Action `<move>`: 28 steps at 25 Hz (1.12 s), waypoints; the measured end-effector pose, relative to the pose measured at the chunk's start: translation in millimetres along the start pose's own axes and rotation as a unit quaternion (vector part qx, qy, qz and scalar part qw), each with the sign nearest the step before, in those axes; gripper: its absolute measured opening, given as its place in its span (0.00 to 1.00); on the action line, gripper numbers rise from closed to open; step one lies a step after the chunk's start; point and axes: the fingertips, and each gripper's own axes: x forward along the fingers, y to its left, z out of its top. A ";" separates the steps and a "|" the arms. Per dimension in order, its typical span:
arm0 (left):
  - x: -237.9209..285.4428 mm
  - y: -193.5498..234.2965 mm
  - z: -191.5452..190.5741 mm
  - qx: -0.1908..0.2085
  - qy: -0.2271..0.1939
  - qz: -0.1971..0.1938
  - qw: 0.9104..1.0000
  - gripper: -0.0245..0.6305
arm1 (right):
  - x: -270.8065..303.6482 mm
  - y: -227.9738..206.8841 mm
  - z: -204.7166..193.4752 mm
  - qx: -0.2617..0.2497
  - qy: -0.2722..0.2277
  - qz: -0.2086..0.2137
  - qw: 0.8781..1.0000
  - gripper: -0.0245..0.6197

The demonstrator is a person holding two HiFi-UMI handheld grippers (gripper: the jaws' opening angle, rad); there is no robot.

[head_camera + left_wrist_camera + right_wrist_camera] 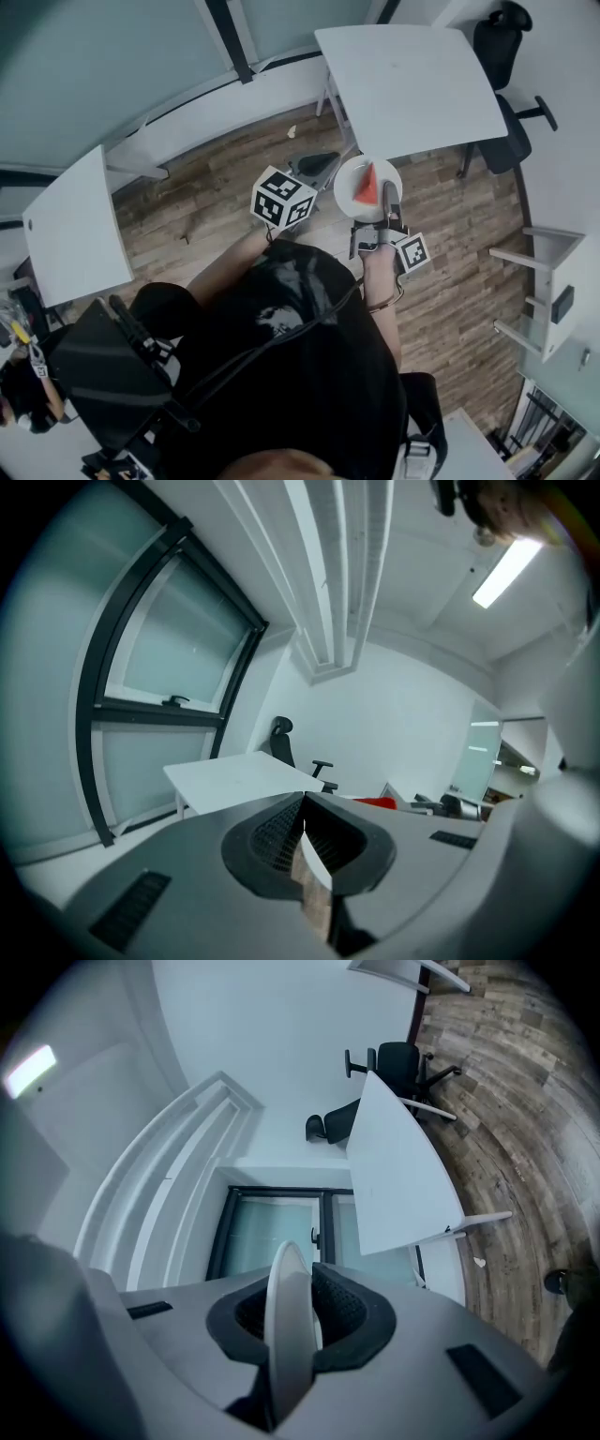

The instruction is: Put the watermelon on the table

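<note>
A red watermelon slice [367, 185] lies on a small white plate [352, 178], carried in the air over the wood floor. My right gripper [388, 201] is shut on the plate's near rim, which shows edge-on between the jaws in the right gripper view [287, 1330]. My left gripper [319, 165], under its marker cube, hovers just left of the plate; its jaws are shut with nothing in them [305, 803], and a bit of the red slice [377, 802] peeks past them. The white table [412, 80] stands just beyond the plate; it also shows as the white table [239, 775] and the white table [398, 1171].
Two black office chairs [502, 56] stand behind the table's far right side. Another white table [70, 225] is at the left, a white shelf unit [548, 281] at the right. A glass wall with dark frames [169, 705] runs along the left.
</note>
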 end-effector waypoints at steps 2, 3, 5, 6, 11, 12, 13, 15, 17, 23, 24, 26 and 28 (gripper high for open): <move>29.8 28.6 19.3 0.041 0.013 -0.003 0.999 0.05 | 42.2 0.7 8.5 -0.005 -0.009 -0.002 1.000 0.10; 41.2 38.0 25.5 0.057 0.019 -0.011 0.998 0.05 | 57.9 -1.0 11.1 -0.006 -0.012 -0.003 1.000 0.10; 61.4 50.6 34.8 0.076 0.030 -0.027 0.996 0.05 | 83.2 -6.2 16.4 -0.005 -0.015 -0.007 1.000 0.10; 70.3 54.3 37.8 0.080 0.035 -0.031 0.996 0.05 | 92.5 -9.5 19.6 -0.004 -0.015 -0.013 1.000 0.10; 114.7 75.2 36.0 0.068 0.051 -0.012 0.996 0.05 | 137.6 -45.3 51.2 -0.009 0.013 -0.052 0.999 0.10; 127.5 83.2 34.7 0.061 0.056 -0.004 0.997 0.05 | 153.0 -53.4 60.9 -0.010 0.021 -0.058 0.998 0.10; 141.6 91.4 34.0 0.057 0.060 0.005 0.997 0.05 | 169.8 -60.2 71.1 -0.010 0.029 -0.063 0.998 0.10; 170.9 105.4 32.1 0.057 0.068 0.028 0.996 0.05 | 202.3 -70.0 91.8 -0.012 0.048 -0.069 0.996 0.10; 198.1 116.5 30.4 0.053 0.074 0.046 0.995 0.05 | 232.6 -78.4 108.7 -0.020 0.074 -0.069 0.995 0.10; 268.0 144.6 27.2 -0.003 0.093 0.085 0.992 0.05 | 323.3 -139.1 146.2 -0.017 0.130 -0.068 0.989 0.10; 274.5 144.4 30.1 -0.006 0.091 0.087 0.992 0.04 | 335.7 -154.9 150.8 -0.023 0.136 -0.080 0.987 0.10; 283.7 146.5 32.8 -0.010 0.089 0.090 0.992 0.05 | 358.2 -187.6 156.7 -0.038 0.146 -0.111 0.982 0.10; 289.7 156.1 31.5 -0.014 0.094 0.098 0.991 0.04 | 379.3 -216.4 160.0 -0.048 0.145 -0.143 0.978 0.10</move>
